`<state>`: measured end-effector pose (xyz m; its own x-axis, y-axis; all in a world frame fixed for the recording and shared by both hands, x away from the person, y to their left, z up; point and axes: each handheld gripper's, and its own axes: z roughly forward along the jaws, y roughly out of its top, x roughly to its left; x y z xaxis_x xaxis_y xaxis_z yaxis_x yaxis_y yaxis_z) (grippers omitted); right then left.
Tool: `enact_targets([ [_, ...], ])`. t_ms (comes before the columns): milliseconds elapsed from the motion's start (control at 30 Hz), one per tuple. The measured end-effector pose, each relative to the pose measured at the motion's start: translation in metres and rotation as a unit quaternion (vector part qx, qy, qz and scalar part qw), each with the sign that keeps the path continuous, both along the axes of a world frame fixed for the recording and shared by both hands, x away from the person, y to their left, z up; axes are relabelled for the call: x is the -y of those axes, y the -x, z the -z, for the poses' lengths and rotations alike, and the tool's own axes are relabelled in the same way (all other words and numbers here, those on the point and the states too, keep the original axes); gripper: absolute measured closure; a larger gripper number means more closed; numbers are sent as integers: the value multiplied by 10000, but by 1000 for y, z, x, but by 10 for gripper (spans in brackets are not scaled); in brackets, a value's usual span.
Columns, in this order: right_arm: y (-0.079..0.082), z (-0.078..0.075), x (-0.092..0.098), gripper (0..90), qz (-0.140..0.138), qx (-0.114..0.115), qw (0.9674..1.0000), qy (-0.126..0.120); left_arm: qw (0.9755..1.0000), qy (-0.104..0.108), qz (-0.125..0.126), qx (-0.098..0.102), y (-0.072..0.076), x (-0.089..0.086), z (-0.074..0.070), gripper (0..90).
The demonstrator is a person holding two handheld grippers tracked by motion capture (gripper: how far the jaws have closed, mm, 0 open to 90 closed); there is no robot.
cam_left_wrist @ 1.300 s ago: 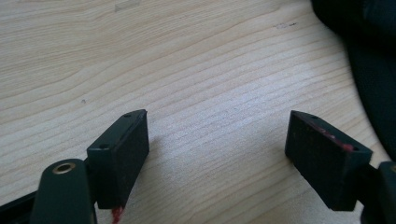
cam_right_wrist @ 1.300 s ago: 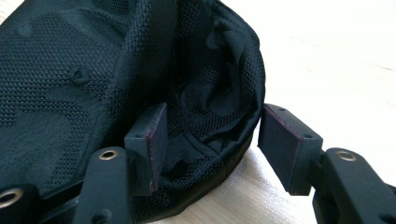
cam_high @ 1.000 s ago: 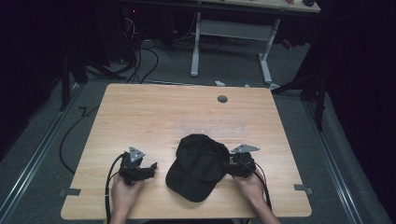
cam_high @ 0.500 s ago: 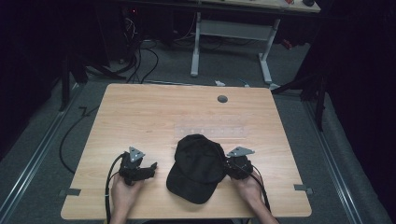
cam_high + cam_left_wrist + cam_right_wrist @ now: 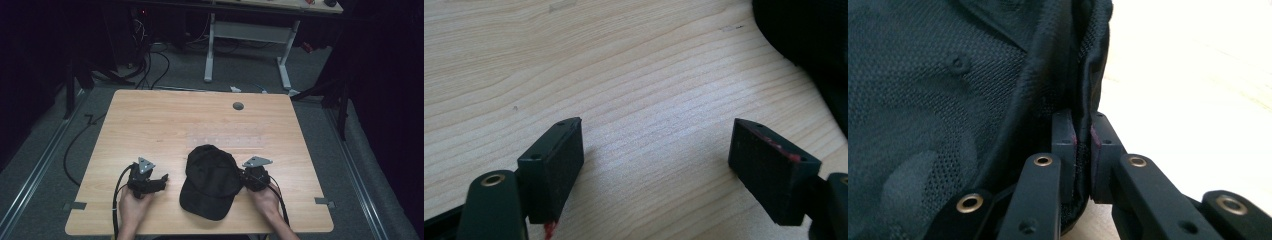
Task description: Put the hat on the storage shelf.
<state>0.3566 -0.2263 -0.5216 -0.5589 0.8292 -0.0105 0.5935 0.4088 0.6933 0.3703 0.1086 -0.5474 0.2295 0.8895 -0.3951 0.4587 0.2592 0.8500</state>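
A black mesh cap (image 5: 212, 180) lies on the wooden table (image 5: 190, 120) near its front edge, brim toward the person. My right gripper (image 5: 246, 176) is at the cap's right side and is shut on a fold of the cap's fabric (image 5: 1082, 100), which is pinched between its jaws (image 5: 1082, 145). My left gripper (image 5: 162, 178) rests on the table left of the cap, a short gap away, with its jaws wide open and bare wood between them (image 5: 656, 150). The cap's edge (image 5: 814, 45) shows at the upper right of the left gripper view.
A small grey round cap (image 5: 238, 106) sits in the table's far side. Cables (image 5: 120, 190) trail from both grippers toward the front edge. Beyond the table stand a white desk frame (image 5: 250, 35) and floor cables (image 5: 150, 65).
The cap has slid a little to the left and forward with my right gripper holding it. The left gripper has stayed where it was.
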Motion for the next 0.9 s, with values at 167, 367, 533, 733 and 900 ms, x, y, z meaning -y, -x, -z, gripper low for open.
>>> enact_targets([
  [167,-2,-7,6,847,-104,12,9996,-259,10000,-2,2,-2,0,0,0,223],
  [367,-1,-14,13,848,-133,57,9989,-452,10000,0,2,-3,0,0,0,223],
  [533,-1,-23,15,849,-252,154,9980,-554,10000,5,1,-3,0,0,0,223],
  [733,-3,-38,18,850,-357,285,9964,-719,10000,10,12,0,0,0,0,227],
  [900,-4,-47,20,852,-479,306,9944,-889,10000,10,-12,23,0,0,0,247],
])
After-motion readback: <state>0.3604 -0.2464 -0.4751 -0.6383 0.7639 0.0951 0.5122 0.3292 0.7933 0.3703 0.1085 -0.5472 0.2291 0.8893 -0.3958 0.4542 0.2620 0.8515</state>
